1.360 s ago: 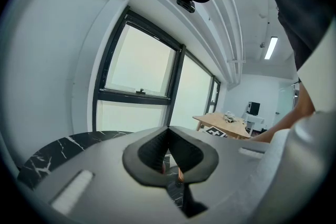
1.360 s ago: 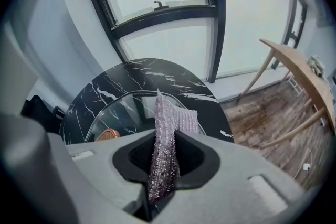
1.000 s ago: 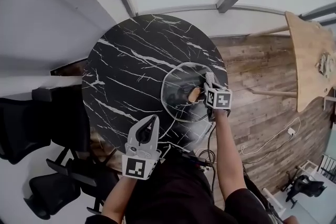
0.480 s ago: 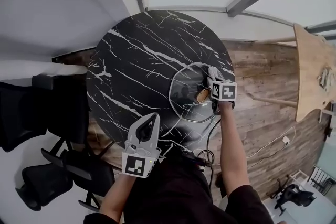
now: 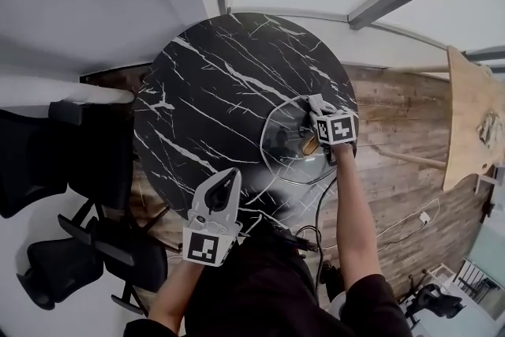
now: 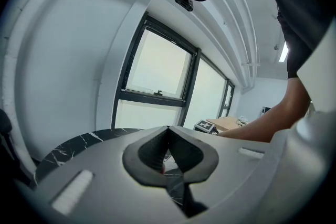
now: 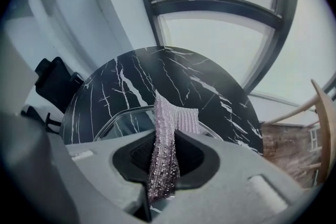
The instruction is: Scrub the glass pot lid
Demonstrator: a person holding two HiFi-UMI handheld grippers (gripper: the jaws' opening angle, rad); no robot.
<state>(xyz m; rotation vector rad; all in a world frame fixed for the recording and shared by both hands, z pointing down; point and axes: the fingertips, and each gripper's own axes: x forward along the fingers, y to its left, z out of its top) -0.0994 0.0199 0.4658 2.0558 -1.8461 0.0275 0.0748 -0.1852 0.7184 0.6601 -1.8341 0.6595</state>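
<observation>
Black marble top, lid close to its right rim

I see the glass pot lid [image 5: 282,144] lying flat on the round table [image 5: 205,83], just inside the right edge, with most of the top bare to its left. Plank floor [image 5: 398,170] lies beyond that edge, and black chairs [image 5: 47,170] stand at the left. My right gripper [image 7: 167,153] sits over the lid, jaws clamped on a mesh scrub cloth [image 7: 169,123]. My left gripper [image 6: 169,150] hangs at the near edge, jaws pressed together on nothing.

Glossy black marble table [image 5: 213,91], clear glass lid [image 5: 280,147], nubbly silvery cloth [image 7: 165,131]
</observation>
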